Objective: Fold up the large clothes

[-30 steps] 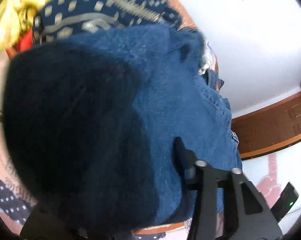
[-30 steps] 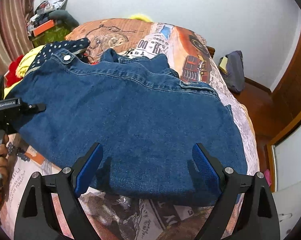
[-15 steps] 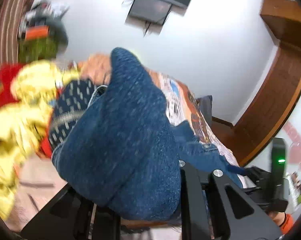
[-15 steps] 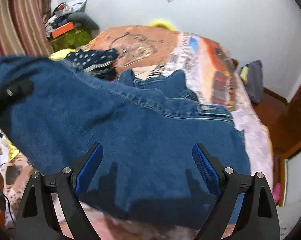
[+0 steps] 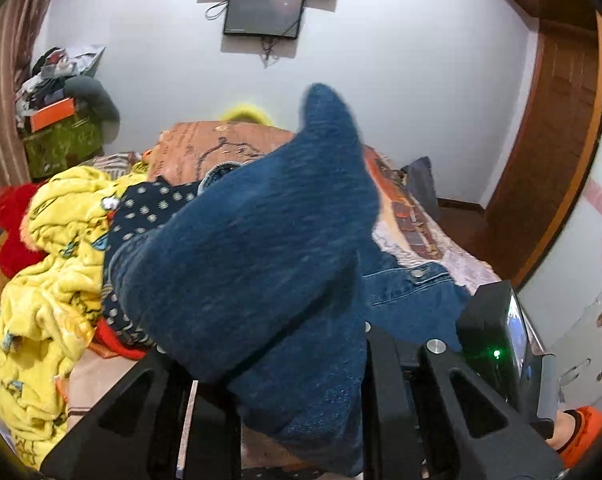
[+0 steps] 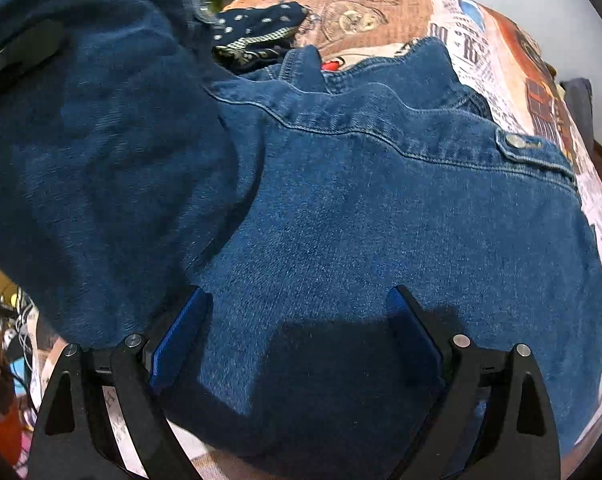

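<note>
The denim jacket (image 6: 381, 208) lies spread across the bed (image 6: 501, 40), its stitched seam and a metal snap button facing up in the right wrist view. One side of it is lifted off the bed and hangs as a thick fold in the left part of that view, over the flat part. In the left wrist view this raised fold fills the middle of the picture, rising from between the fingers of the left hand-held gripper (image 5: 297, 392). Its jaws have just been closing and now pinch the denim fold, standing close together with the cloth bunched between them.

The right hand-held gripper (image 6: 297, 336) hangs over the flat part of the jacket near its close edge, pointing steeply down. Its blue-padded fingers (image 6: 181, 332) stand spread wide, with nothing clamped between them; whether the tips touch the denim I cannot tell.

Beyond the jacket lies a dark navy garment with pale dots (image 5: 149, 208), and beside that a crumpled yellow blanket (image 5: 49, 280) and something red (image 5: 17, 232). The bed carries a newspaper-print cover. A dark screen (image 5: 265, 12) hangs on the white wall (image 5: 421, 60) behind.
</note>
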Demonstrator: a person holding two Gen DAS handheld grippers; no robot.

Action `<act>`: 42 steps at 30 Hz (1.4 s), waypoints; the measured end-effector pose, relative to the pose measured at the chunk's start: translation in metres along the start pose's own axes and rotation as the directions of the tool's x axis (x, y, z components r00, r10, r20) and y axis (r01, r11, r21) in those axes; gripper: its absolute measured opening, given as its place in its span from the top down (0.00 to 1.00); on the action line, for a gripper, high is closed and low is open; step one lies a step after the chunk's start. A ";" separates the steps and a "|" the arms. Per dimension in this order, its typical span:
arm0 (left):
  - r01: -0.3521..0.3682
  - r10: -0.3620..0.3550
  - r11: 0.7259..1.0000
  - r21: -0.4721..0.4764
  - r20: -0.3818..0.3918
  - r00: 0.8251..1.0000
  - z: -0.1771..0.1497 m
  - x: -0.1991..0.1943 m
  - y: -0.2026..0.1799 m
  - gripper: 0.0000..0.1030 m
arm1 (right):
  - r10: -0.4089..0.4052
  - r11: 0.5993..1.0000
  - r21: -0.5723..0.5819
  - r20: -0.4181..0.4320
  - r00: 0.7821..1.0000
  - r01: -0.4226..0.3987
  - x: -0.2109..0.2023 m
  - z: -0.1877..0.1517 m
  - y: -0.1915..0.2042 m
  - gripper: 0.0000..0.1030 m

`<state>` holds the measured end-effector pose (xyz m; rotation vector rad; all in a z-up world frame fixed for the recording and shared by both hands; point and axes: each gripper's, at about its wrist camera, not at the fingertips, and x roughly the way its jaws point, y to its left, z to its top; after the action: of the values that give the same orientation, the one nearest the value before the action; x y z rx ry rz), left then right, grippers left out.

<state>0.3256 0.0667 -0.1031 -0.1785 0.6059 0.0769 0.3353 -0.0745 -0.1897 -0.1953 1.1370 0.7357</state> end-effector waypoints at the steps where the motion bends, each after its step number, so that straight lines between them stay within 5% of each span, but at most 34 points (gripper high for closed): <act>1: 0.007 -0.007 1.000 0.011 -0.003 1.000 0.001 -0.001 -0.006 0.85 | 0.010 1.000 0.008 0.006 1.000 -0.010 -0.004 -0.001 -0.003 0.13; 11: 0.131 -0.128 0.972 0.196 -0.027 0.991 0.015 0.030 -0.100 0.85 | -0.189 0.964 0.212 0.107 0.976 0.164 -0.078 -0.058 -0.083 0.13; 17: 0.270 -0.224 0.878 0.395 -0.160 0.961 -0.019 0.057 -0.184 0.85 | -0.266 0.912 0.342 0.077 0.961 0.225 -0.104 -0.088 -0.131 0.13; 22: 0.355 -0.203 0.792 0.496 -0.335 0.920 -0.067 0.086 -0.209 0.84 | -0.306 0.869 0.426 0.057 0.950 0.254 -0.120 -0.114 -0.159 0.13; 28: 0.443 -0.256 0.803 0.400 -0.439 0.861 -0.081 0.092 -0.197 0.81 | -0.328 0.846 0.465 0.071 0.942 0.260 -0.133 -0.118 -0.174 0.13; 32: 0.433 -0.249 0.818 0.378 -0.446 0.860 -0.079 0.086 -0.199 0.81 | -0.345 0.850 0.457 0.103 0.933 0.264 -0.147 -0.121 -0.170 0.13; 36: 0.381 -0.178 0.807 0.452 -0.428 0.886 -0.082 0.081 -0.212 0.78 | -0.361 0.853 0.451 0.144 0.921 0.264 -0.159 -0.124 -0.165 0.13; 38: 0.365 -0.157 0.795 0.485 -0.417 0.895 -0.085 0.076 -0.216 0.73 | -0.364 0.854 0.450 0.157 0.918 0.262 -0.163 -0.127 -0.164 0.13; 42: 0.375 -0.158 0.796 0.476 -0.434 0.887 -0.088 0.072 -0.216 0.60 | -0.375 0.851 0.453 0.165 0.912 0.268 -0.168 -0.128 -0.164 0.13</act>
<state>0.3620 -0.1605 -0.1841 0.2938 0.9562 -0.4266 0.3040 -0.3338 -0.1340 0.0721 0.9634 0.1912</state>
